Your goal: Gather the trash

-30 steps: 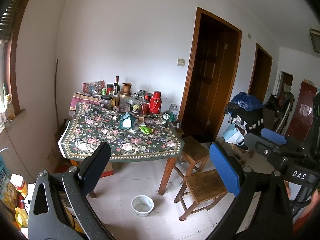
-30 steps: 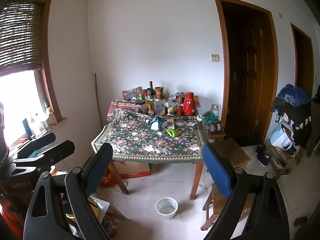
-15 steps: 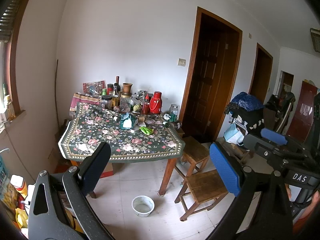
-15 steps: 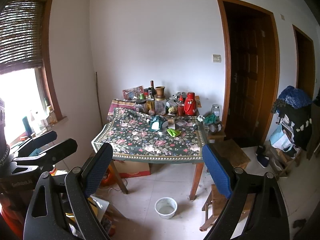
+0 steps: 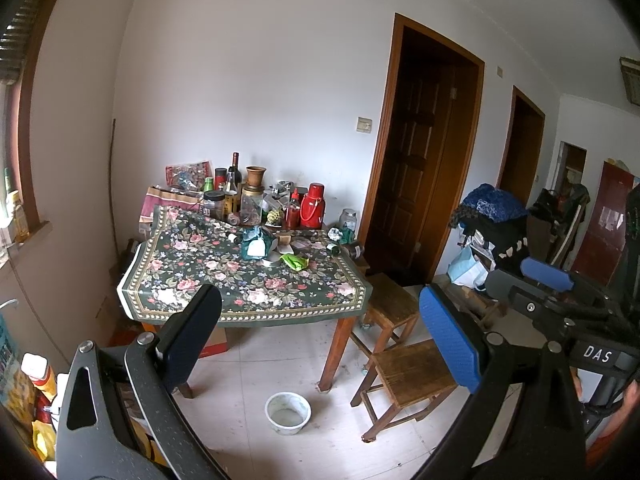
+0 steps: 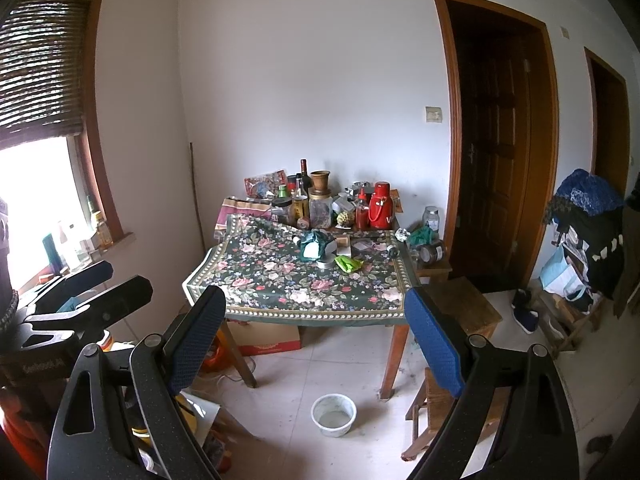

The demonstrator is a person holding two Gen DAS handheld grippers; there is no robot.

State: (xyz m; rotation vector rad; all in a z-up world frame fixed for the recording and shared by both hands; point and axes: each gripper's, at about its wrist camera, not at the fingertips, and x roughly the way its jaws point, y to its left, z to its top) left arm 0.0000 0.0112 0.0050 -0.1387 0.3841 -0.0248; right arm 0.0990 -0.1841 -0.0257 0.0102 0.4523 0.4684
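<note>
A table with a floral cloth (image 5: 208, 268) (image 6: 280, 280) stands across the room. On it lie a crumpled green wrapper (image 5: 295, 261) (image 6: 347, 263), a teal and white crumpled bag (image 5: 256, 242) (image 6: 316, 245) and small scraps. My left gripper (image 5: 320, 336) is open and empty, well short of the table. My right gripper (image 6: 316, 340) is open and empty too, also far from the table. The right gripper shows at the right of the left wrist view (image 5: 544, 276), and the left gripper at the left of the right wrist view (image 6: 84, 284).
Bottles, jars and a red thermos (image 5: 312, 210) crowd the table's far side. A white bowl (image 5: 288, 408) (image 6: 334, 414) sits on the floor by the table leg. Two wooden stools (image 5: 408, 372) stand right of the table. A cardboard box (image 6: 264, 336) lies under it. Clutter fills the left floor.
Both views have shifted only slightly; the table sits a little nearer. Both grippers stay open and empty.
</note>
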